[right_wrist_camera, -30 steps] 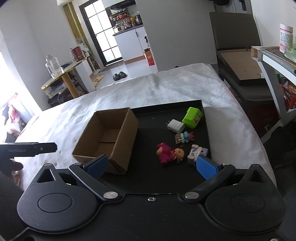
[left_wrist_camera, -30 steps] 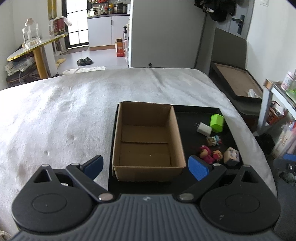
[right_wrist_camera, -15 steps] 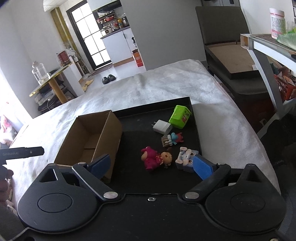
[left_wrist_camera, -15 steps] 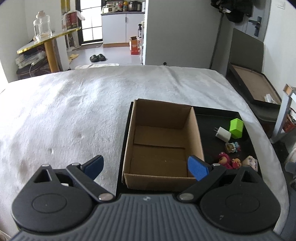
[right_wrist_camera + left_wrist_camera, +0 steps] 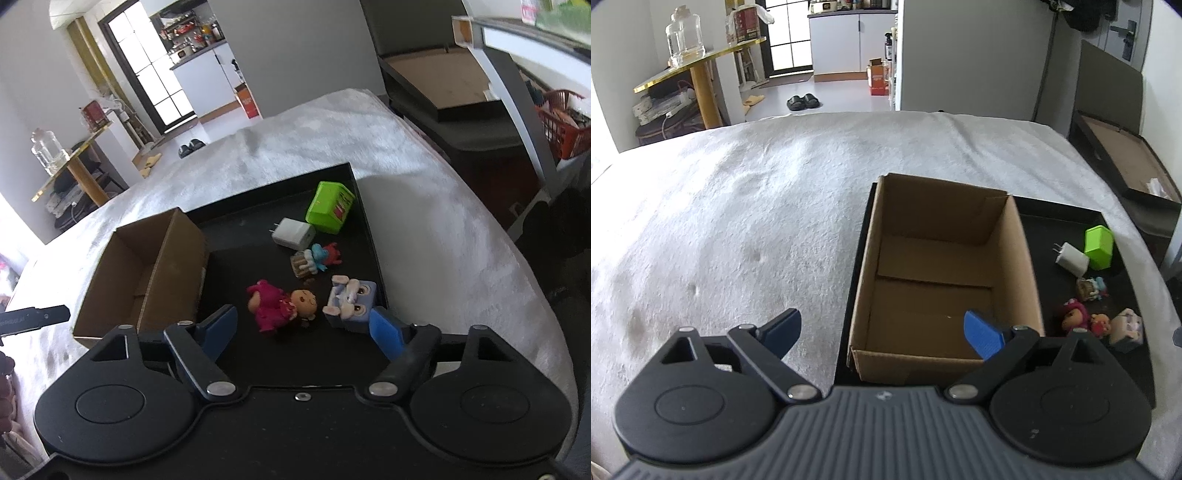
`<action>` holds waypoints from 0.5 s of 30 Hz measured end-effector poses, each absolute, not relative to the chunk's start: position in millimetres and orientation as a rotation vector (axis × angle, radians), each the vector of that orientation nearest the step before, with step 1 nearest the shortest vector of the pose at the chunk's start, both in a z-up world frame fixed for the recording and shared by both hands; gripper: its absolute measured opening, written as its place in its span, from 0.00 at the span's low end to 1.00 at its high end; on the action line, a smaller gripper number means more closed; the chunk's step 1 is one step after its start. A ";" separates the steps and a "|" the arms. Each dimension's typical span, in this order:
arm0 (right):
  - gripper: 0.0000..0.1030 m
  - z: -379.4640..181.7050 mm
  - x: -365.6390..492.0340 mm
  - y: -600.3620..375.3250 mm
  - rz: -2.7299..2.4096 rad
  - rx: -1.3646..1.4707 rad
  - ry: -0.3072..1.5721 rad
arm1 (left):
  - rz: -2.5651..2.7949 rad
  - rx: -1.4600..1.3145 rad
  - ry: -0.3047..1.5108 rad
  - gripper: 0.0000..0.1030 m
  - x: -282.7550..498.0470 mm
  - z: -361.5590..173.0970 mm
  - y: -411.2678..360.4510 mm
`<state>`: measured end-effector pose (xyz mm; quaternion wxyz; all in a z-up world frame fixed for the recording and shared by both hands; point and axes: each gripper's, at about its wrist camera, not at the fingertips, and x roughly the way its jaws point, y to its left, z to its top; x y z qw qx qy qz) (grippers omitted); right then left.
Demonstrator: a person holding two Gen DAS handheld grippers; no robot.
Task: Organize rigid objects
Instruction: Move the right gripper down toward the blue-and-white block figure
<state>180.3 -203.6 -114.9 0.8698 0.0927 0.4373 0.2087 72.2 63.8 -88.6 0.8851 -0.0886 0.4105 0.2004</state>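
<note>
An open, empty cardboard box (image 5: 945, 273) (image 5: 147, 273) stands on the left side of a black tray (image 5: 258, 266) (image 5: 1067, 221). On the tray's right side lie a green block (image 5: 330, 206) (image 5: 1099, 246), a white charger plug (image 5: 295, 238) (image 5: 1071, 258), a small blue-red figure (image 5: 314, 260), a pink doll (image 5: 280, 304) (image 5: 1075, 314) and a blue-white bunny cube (image 5: 349, 301) (image 5: 1126, 328). My left gripper (image 5: 882, 330) is open and empty, low before the box's near wall. My right gripper (image 5: 303, 326) is open and empty, just short of the pink doll and the bunny cube.
The tray rests on a white fuzzy cloth (image 5: 738, 221) over a table. A dark chair with a flat box (image 5: 443, 85) stands at the right, beside a shelf with a red basket (image 5: 565, 125). A side table with a glass jar (image 5: 683, 33) stands at far left.
Both grippers have moved forward and down toward the tray. The left one has shifted left relative to the box; the right one has closed in on the doll and bunny cube. Both stay open.
</note>
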 end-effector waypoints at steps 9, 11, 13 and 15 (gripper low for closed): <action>0.58 -148.0 201.6 -200.4 0.347 0.227 0.982 | 0.490 -0.194 0.860 0.77 84.8 -113.9 74.9; 0.58 -152.7 206.9 -198.7 0.327 0.230 0.988 | 0.503 -0.203 0.857 0.74 88.1 -117.2 78.0; 0.58 -156.5 209.9 -196.3 0.312 0.226 0.992 | 0.514 -0.206 0.853 0.70 91.4 -121.1 79.6; 0.58 -161.1 213.4 -193.3 0.300 0.222 1.000 | 0.524 -0.206 0.853 0.66 95.4 -125.5 81.1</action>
